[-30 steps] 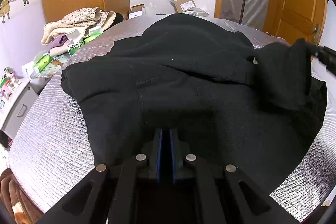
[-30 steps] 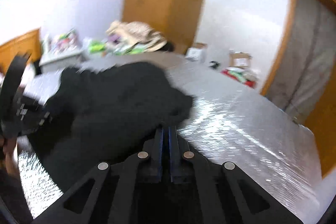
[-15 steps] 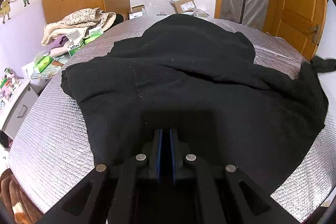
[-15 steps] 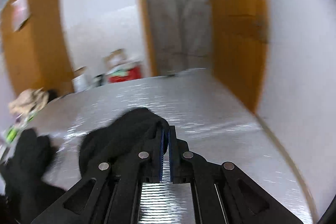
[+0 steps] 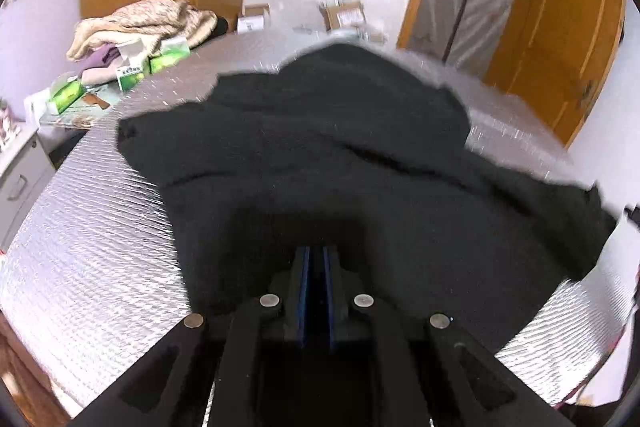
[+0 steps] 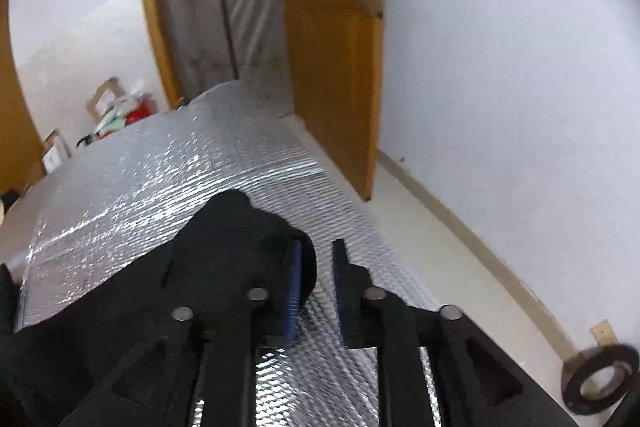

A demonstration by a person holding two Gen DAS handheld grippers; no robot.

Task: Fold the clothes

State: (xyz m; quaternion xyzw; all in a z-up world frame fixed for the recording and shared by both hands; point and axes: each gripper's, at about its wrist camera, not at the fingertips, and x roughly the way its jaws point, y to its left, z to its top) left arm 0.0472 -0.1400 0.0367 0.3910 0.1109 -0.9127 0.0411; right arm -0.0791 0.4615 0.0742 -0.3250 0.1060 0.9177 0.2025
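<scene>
Since a second ago the right gripper has swung away from the heap, drawing a dark sleeve end out toward the table's far side, and its jaws have just been opening.

Left wrist view: the black fleece garment lies spread and rumpled across the silver quilted foil table cover, one arm of it trailing off to the right edge. The left gripper has its blue-padded fingers nearly together, with black cloth pinched between them at the garment's near hem. Beyond the table's left corner sit green-and-white tissue packs beside a beige crumpled blanket; cardboard boxes stand on the floor behind.

Right wrist view: the gripper's jaws stand apart with a clear gap. The sleeve end drapes over the left finger and rests on the foil; the right pad does not touch it, so nothing is clamped. An orange wooden door stands ajar behind the table, and a dark ring-shaped roll lies on the pale floor at lower right.
</scene>
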